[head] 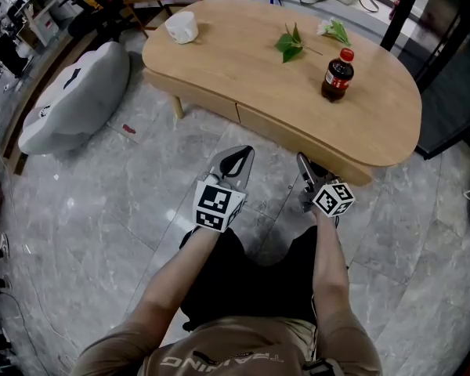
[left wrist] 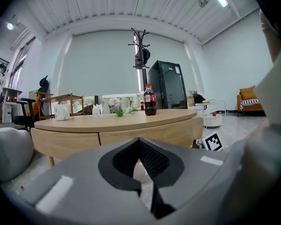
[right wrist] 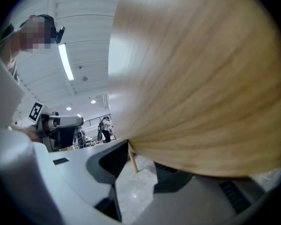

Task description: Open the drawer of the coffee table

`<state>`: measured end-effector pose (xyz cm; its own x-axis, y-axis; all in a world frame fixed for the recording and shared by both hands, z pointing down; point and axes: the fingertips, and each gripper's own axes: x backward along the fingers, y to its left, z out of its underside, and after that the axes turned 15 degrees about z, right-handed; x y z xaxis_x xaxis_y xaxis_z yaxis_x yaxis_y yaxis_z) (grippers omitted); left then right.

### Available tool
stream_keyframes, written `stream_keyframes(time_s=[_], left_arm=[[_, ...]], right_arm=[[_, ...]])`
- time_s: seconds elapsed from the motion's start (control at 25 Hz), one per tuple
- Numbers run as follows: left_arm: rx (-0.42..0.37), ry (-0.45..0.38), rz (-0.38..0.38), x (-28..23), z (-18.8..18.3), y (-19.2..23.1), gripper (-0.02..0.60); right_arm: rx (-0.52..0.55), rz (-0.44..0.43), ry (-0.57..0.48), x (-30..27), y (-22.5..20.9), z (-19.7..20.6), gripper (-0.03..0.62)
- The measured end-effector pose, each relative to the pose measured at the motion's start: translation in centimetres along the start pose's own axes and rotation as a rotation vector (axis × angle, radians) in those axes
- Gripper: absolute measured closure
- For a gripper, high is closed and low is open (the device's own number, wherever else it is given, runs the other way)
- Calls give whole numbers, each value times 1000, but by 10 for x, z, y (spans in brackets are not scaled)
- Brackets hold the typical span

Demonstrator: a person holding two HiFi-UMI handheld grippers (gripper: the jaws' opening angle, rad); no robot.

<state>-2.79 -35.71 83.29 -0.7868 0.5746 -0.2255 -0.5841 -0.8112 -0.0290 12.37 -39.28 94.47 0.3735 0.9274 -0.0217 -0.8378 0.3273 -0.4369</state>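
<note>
Showing shut light-wood drawer [head: 298, 131] flush in coffee table [head: 243, 69], left gripper [head: 241, 157] jaws together, right gripper [head: 307, 164] jaws apart.

Pale wood-grain table [head: 243, 69]; grey marbled floor [head: 102, 202]; dark bottle [head: 338, 75], red cap; green leaves [head: 290, 44]; white cup [head: 182, 27].

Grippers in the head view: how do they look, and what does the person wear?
Left gripper and right gripper each have a grey claw with black lining and a white cube with black square markers. The person wears a brownish short-sleeved shirt and black shorts.
</note>
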Motion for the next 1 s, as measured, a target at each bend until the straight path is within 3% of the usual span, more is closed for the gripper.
stream_keyframes(time_s=[0.32, 1.0], left_arm=[[-3, -6, -32, 9, -4, 3, 575], [13, -48, -53, 22, -12, 1, 575]], right_arm=[[10, -53, 21, 24, 22, 12, 447], [-13, -50, 44, 68, 69, 41, 445]])
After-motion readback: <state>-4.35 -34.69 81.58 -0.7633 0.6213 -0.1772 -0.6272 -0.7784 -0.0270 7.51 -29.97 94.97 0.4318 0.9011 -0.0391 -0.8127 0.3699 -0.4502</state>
